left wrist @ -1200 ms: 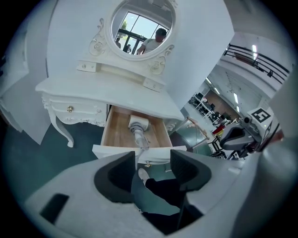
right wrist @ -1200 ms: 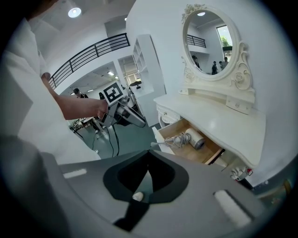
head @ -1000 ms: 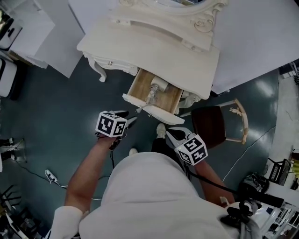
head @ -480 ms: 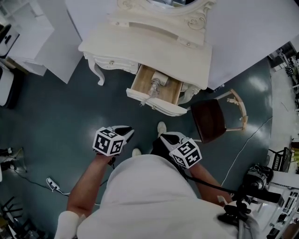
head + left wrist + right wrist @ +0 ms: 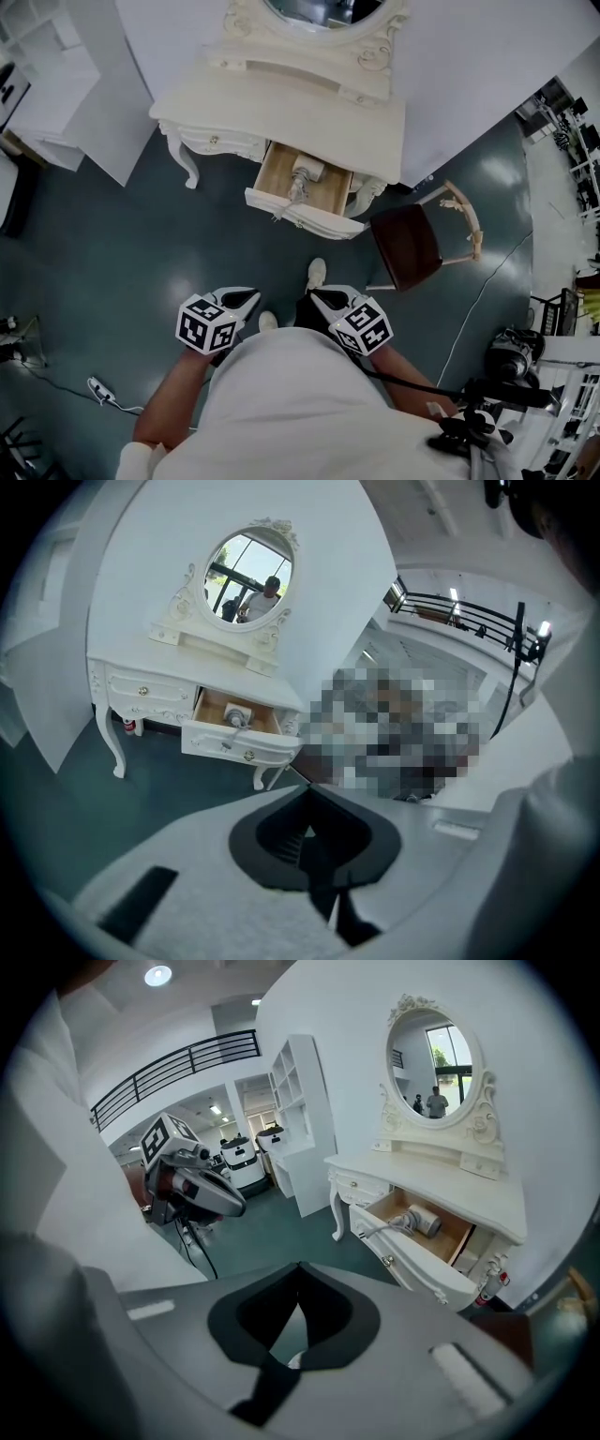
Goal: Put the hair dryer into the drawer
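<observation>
The hair dryer (image 5: 302, 176) lies in the open wooden drawer (image 5: 309, 217) of the white dressing table (image 5: 281, 103), its cord trailing over the drawer front. From the gripper views the hair dryer (image 5: 234, 714) (image 5: 422, 1220) shows well ahead, out of reach. My left gripper (image 5: 251, 294) (image 5: 309, 789) is held close to the body over the dark green floor; its jaws have just been closing and now stand shut with nothing between them. My right gripper (image 5: 315, 294) (image 5: 300, 1267) hangs beside it, shut and empty.
A brown-seated chair (image 5: 408, 246) stands just right of the drawer. The person's shoes (image 5: 317, 272) are on the floor between grippers and table. White shelving (image 5: 300, 1119) stands left of the table. A cable with a plug (image 5: 98, 386) lies on the floor at left.
Both grippers have drawn back from the drawer towards the person's body. The table and drawer now sit farther up the head view. The hair dryer has stayed in the drawer.
</observation>
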A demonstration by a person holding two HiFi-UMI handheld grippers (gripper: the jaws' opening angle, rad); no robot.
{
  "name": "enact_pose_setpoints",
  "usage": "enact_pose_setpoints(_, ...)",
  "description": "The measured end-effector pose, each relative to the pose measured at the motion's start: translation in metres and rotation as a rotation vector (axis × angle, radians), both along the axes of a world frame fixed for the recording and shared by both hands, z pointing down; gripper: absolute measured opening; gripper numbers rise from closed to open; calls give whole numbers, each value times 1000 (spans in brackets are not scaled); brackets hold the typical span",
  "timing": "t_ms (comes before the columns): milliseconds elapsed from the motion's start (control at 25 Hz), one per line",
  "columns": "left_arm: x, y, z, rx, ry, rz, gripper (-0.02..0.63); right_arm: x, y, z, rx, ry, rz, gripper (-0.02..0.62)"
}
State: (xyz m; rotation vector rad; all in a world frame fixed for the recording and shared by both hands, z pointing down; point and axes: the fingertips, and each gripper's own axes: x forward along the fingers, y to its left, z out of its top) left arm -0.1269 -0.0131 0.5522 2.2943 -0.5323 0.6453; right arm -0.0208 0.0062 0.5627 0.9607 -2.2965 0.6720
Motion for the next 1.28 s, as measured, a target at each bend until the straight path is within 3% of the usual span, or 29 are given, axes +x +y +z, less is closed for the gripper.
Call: enact_pose_setpoints(1280, 1, -1, -11, 22, 12, 28, 3, -21, -16, -13, 34, 19, -64, -2)
